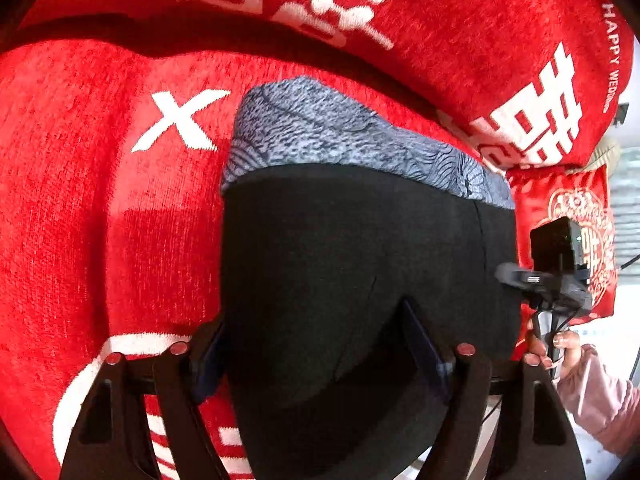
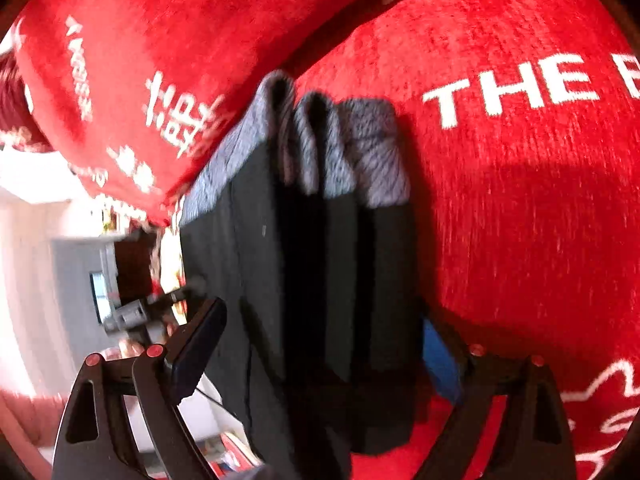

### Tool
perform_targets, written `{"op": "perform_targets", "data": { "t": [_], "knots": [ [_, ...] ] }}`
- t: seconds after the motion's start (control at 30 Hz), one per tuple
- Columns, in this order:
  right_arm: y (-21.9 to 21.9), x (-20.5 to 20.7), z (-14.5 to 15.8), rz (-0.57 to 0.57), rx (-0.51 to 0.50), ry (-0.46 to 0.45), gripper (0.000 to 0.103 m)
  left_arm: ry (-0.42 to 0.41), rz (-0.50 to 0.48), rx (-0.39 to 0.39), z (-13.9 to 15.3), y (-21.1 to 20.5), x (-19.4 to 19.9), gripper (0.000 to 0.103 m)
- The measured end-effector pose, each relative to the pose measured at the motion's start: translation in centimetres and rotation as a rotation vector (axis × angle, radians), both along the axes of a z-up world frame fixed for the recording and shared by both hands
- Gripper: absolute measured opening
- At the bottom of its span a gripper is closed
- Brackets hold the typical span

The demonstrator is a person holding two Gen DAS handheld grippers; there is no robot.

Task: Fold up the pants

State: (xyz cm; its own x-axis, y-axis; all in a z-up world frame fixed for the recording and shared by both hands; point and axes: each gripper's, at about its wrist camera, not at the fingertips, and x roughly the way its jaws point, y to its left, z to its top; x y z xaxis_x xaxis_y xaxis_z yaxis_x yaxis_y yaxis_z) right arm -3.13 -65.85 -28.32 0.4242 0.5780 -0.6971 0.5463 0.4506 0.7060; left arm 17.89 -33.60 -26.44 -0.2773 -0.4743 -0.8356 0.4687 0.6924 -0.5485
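The black pants (image 1: pixel 360 264) with a grey patterned waistband (image 1: pixel 344 136) lie folded into a thick bundle on a red blanket (image 1: pixel 80 200). My left gripper (image 1: pixel 320 344) is open, its fingers straddling the bundle's near end. In the right wrist view the bundle (image 2: pixel 312 272) shows several stacked layers, waistband (image 2: pixel 320 140) at the far end. My right gripper (image 2: pixel 320 344) is open, its fingers on either side of the bundle. The right gripper also shows at the right edge of the left wrist view (image 1: pixel 560 276).
A red cushion with white characters (image 1: pixel 440 20) lies just behind the pants and also shows in the right wrist view (image 2: pixel 140 80). A smaller red cushion (image 1: pixel 568 216) stands to the right. The blanket edge and a pale floor (image 2: pixel 32 260) show at the left.
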Motion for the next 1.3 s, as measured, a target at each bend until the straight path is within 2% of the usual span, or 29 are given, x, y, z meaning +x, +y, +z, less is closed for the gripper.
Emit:
{"op": "perform_targets", "data": {
  "t": [0.1, 0.2, 0.43, 0.5, 0.6, 0.63, 0.67, 0.7, 0.77, 0.87, 0.9, 0.97, 1.0, 1.13, 1.2, 1.27, 1.3],
  "knots": [
    [0.0, -0.1, 0.5, -0.005, 0.031, 0.003, 0.055, -0.061, -0.013, 0.009, 1.5, -0.5, -0.8, 0.058],
    [-0.4, -0.1, 1.9, 0.000, 0.069, -0.037, 0.045, -0.087, -0.007, 0.002, 3.1, -0.5, -1.3, 0.054],
    [1.2, -2.4, 5.5, -0.024, 0.181, -0.095, 0.045, -0.139, -0.004, 0.020, 8.4, 2.2, -4.2, 0.054],
    [2.2, -3.4, 6.0, -0.020, 0.199, -0.100, 0.045, -0.149, -0.011, 0.035, 8.3, 3.1, -4.8, 0.056],
    [4.0, -4.0, 4.6, 0.034, 0.156, -0.053, 0.045, -0.142, -0.009, 0.101, 5.5, 4.0, -5.8, 0.059],
    [4.4, -4.0, 3.8, 0.043, 0.136, -0.021, 0.045, -0.140, -0.018, 0.160, 3.0, 4.3, -6.1, 0.064],
    [4.9, -4.1, 2.8, 0.059, 0.106, 0.013, 0.047, -0.151, -0.010, 0.170, 2.2, 4.5, -6.2, 0.080],
    [5.3, -3.8, 1.9, 0.095, 0.035, 0.040, 0.057, -0.167, 0.004, 0.162, 1.7, 4.7, -6.2, 0.093],
    [5.4, -4.0, 1.6, 0.097, -0.011, 0.004, 0.063, -0.164, 0.034, 0.148, 0.5, 5.5, -5.5, 0.102],
    [5.6, -4.3, 2.0, 0.063, -0.033, 0.018, 0.064, -0.143, 0.034, 0.166, 0.5, 5.5, -5.2, 0.102],
    [5.6, -4.6, 2.4, 0.060, -0.051, 0.033, 0.070, -0.158, 0.026, 0.183, 0.8, 5.3, -5.4, 0.102],
    [6.0, -5.1, 3.9, 0.059, -0.129, 0.104, 0.079, -0.249, 0.010, 0.256, 2.5, 4.7, -6.1, 0.102],
    [6.4, -4.9, 4.7, 0.059, -0.191, 0.156, 0.081, -0.293, -0.001, 0.284, 3.5, 4.4, -6.5, 0.102],
    [6.1, -5.7, 8.3, -0.002, -0.281, 0.194, 0.084, -0.370, -0.025, 0.336, 5.9, 3.9, -8.1, 0.102],
    [6.4, -6.1, 10.1, -0.033, -0.339, 0.218, 0.093, -0.414, -0.050, 0.401, 7.1, 3.5, -9.5, 0.102],
    [6.9, -6.4, 11.1, -0.046, -0.395, 0.237, 0.095, -0.437, -0.067, 0.436, 7.7, 3.7, -10.6, 0.102],
    [7.2, -6.5, 11.7, -0.050, -0.422, 0.250, 0.103, -0.446, -0.071, 0.454, 8.2, 3.7, -11.3, 0.102]
  ]
}}
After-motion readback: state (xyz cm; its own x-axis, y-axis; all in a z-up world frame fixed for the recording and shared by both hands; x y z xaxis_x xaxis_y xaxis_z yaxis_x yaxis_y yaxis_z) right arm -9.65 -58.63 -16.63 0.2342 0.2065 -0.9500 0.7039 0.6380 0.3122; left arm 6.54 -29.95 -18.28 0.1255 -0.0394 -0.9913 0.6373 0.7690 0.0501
